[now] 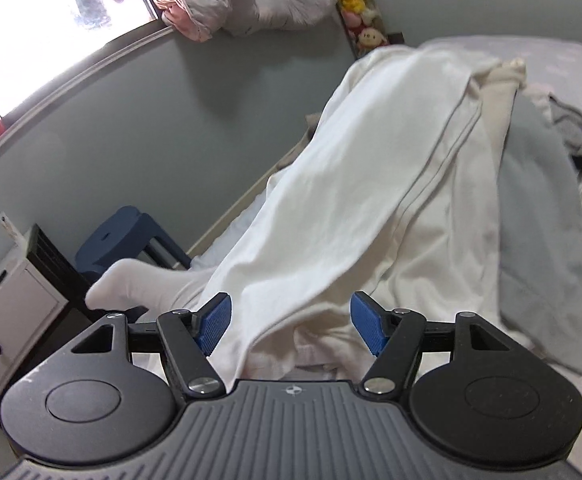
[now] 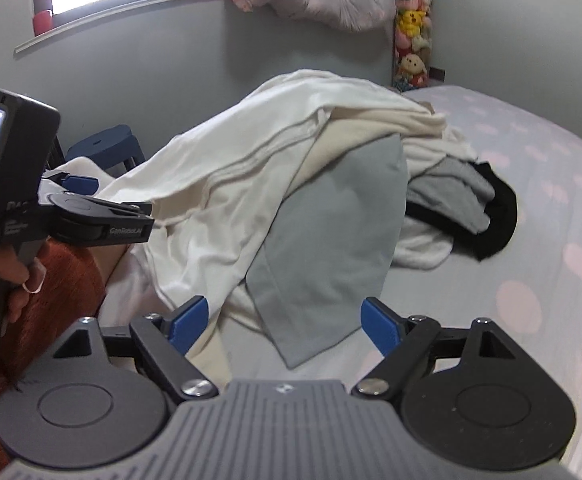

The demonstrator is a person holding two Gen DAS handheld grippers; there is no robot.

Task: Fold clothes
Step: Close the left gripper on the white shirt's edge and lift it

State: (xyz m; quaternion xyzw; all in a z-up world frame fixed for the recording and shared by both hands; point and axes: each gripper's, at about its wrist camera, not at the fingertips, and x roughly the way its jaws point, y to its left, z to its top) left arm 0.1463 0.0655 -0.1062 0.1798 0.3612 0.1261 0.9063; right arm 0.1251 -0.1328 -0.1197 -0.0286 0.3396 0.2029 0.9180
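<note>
left wrist: left hand-held gripper (image 1: 291, 326) wide open over white garment (image 1: 371, 168).

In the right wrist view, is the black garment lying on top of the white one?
No. The black garment lies on the bed at the pile's right edge, under a grey garment; the white garment drapes the pile's top.

Soft cloth, hard plastic

Your white garment (image 1: 371, 168) is smooth matt cloth; gripper pads (image 1: 213, 326) are ribbed blue plastic (matt black arms).
</note>
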